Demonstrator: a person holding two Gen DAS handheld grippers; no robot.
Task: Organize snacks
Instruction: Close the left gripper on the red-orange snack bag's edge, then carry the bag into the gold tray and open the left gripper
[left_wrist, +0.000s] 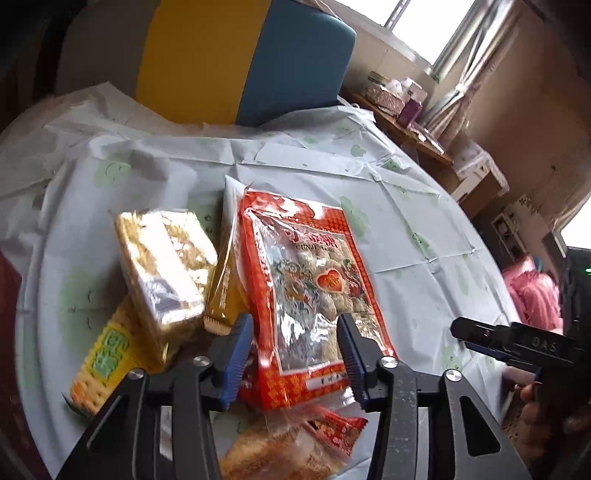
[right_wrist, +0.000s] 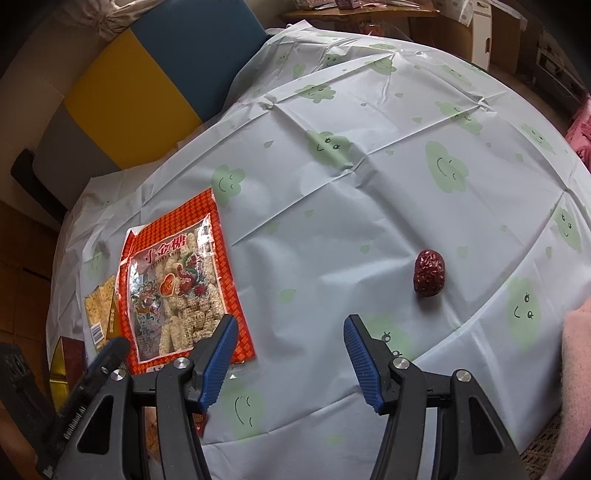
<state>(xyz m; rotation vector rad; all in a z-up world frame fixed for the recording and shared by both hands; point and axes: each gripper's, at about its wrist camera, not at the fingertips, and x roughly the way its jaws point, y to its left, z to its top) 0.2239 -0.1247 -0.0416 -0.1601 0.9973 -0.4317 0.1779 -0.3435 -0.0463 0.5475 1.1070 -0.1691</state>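
Covering the round table, a pale blue plastic tablecloth with green smiling clouds (right_wrist: 369, 192) lies creased, and its far edge drapes toward a yellow and teal upholstered seat (left_wrist: 240, 59). The snacks crowd one side: a flat red-and-orange bag of sesame candy sticks with a clear window (left_wrist: 310, 280) lies on the cloth, with a clear-wrapped block of golden puffed-rice cake (left_wrist: 166, 269) tilted just beside it, a gold foil packet (left_wrist: 225, 291) wedged between the two, a yellow cracker pack (left_wrist: 103, 365) under the block near the table's rim, and a small red-wrapped pastry (left_wrist: 295, 443) at the bag's near end.

The left gripper (left_wrist: 295, 354) stands with its blue pads about half apart on either side of the red bag's lower part; the bag sits between them, though neither pad visibly presses on it (blur makes the contact hard to judge). The right gripper (right_wrist: 291, 358) is likewise half open and holds nothing, poised over bare cloth beside the bag's right edge.

Most of the table to the right is open, with only a wrinkled dark red dried date (right_wrist: 429, 272) lying well apart from the pile. A pink sleeve (right_wrist: 576, 387) shows at the near right rim.
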